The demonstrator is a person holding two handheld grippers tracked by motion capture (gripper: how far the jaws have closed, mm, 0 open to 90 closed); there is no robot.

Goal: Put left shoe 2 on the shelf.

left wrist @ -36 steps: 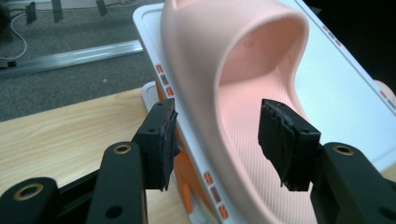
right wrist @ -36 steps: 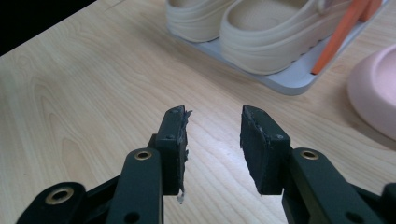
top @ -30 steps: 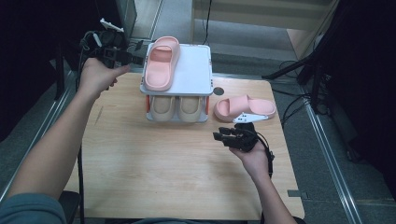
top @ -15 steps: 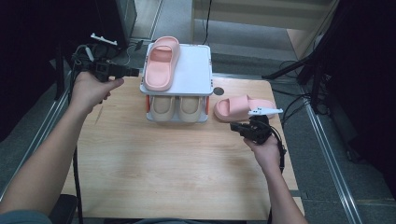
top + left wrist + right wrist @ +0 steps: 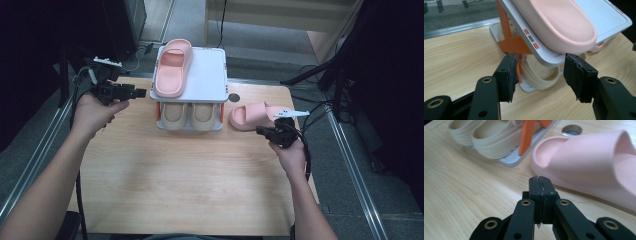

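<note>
Your right gripper (image 5: pixel 541 180) is pressing its jaws together on nothing, having just closed, just near the pink slipper (image 5: pixel 596 165) lying on the worktop (image 5: pixel 190 175) right of the rack (image 5: pixel 212 75). Your left gripper (image 5: pixel 539 75) is spreading its jaws wide at the rack's left end, gripping nothing.

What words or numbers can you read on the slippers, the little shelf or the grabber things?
None: no picture shows any readable word, number or brand.
Pink slipper on the white rack: plain, textured sole, no print.
Pink slipper on the table: plain.
Beige slippers on the lower shelf: plain.
Rack's edge in the left gripper view: small orange and grey marks, not letters.
Left gripper and right gripper: no label.
</note>
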